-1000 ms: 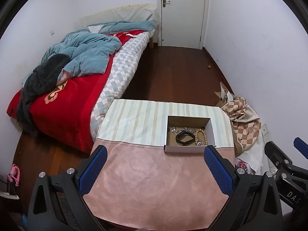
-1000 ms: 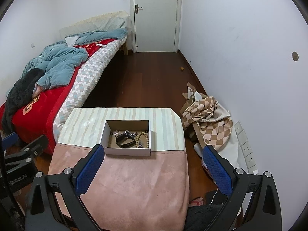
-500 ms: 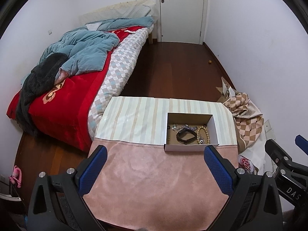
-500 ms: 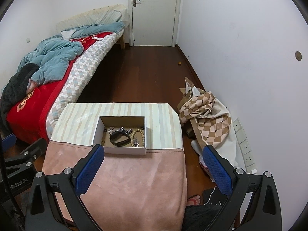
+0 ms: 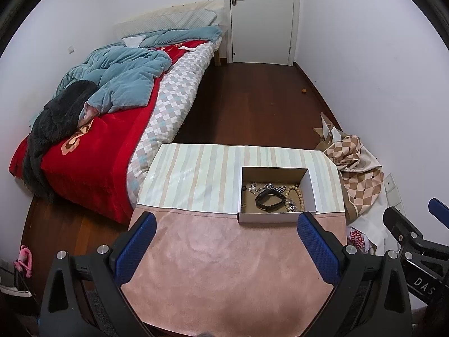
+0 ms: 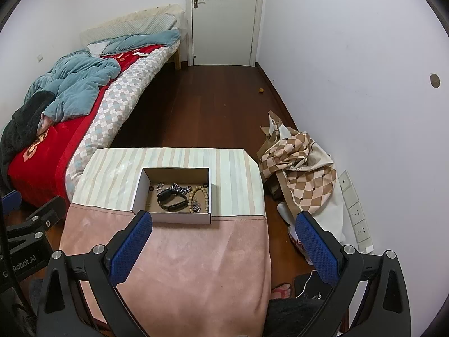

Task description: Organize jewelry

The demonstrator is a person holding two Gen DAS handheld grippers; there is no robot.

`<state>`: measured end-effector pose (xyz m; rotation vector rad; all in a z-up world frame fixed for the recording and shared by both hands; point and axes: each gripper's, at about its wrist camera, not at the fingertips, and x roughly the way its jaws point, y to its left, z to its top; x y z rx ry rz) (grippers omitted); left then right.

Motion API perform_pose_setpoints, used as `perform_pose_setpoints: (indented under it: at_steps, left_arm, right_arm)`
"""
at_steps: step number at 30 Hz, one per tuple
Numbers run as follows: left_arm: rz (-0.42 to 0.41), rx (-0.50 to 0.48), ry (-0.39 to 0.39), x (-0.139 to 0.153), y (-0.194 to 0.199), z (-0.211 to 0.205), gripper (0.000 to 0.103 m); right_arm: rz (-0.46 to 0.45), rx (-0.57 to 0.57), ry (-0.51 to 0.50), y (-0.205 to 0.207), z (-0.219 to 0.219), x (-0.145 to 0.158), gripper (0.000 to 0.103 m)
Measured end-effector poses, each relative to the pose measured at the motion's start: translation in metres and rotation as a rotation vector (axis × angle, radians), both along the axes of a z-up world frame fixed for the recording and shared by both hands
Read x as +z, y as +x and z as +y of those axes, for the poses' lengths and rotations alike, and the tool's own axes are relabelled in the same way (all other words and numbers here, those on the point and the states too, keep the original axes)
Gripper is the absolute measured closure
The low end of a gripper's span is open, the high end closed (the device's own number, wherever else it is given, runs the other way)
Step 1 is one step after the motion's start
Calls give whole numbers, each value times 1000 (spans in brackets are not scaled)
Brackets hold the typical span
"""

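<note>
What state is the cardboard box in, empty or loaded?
Loaded. The open-topped cardboard box holds a black band, a wooden bead bracelet and a silver chain.

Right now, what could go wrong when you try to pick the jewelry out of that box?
1. The silver chain, black band and bead bracelet lie bunched together, so pulling one may drag another along.
2. The cardboard box looks light and sits loose on the table; a tool bumping its wall could slide or tip it.
3. Both the left tool and right tool are open and wide, so a thin chain might slip out.
</note>
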<state>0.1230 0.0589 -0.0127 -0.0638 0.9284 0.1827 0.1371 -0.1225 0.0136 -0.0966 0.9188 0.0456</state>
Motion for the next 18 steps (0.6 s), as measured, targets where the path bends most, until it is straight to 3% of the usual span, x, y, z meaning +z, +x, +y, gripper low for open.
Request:
perform_pose_setpoints:
  at_steps: [18]
  left_arm:
    - [-6, -7, -1, 2, 0, -2, 1]
  right_arm:
    - [-6, 0, 1, -4, 1, 3, 0]
